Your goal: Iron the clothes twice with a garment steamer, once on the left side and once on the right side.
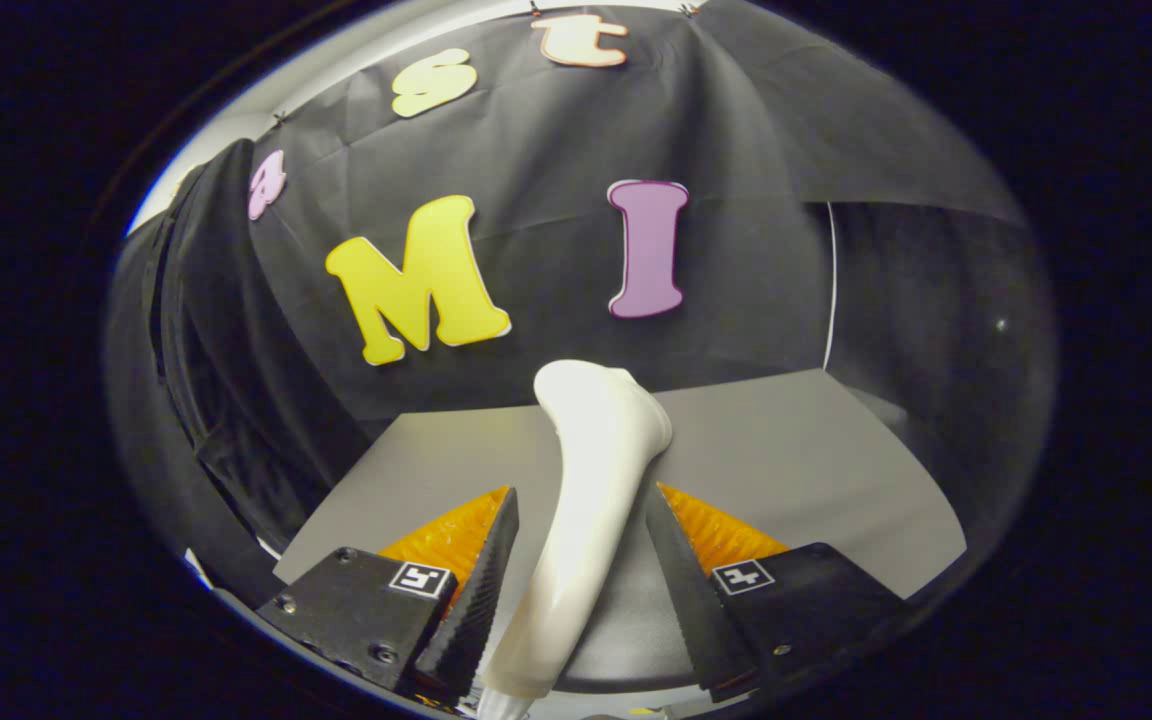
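A white garment steamer (596,440) stands upright on the grey table (786,470), its head bent to the right at the top. My gripper (584,492) is open around its handle: both fingers flank it, with a small gap showing on each side. A dark garment (206,380) hangs to the left of the table, beyond the left finger and well apart from the steamer. Its lower part is hidden below the table edge.
The table runs back to the black cloth wall behind the steamer, with bare surface on both sides of it. A darker rounded patch (636,640) lies low between the fingers at the steamer's foot. The table's right edge falls off past the right finger.
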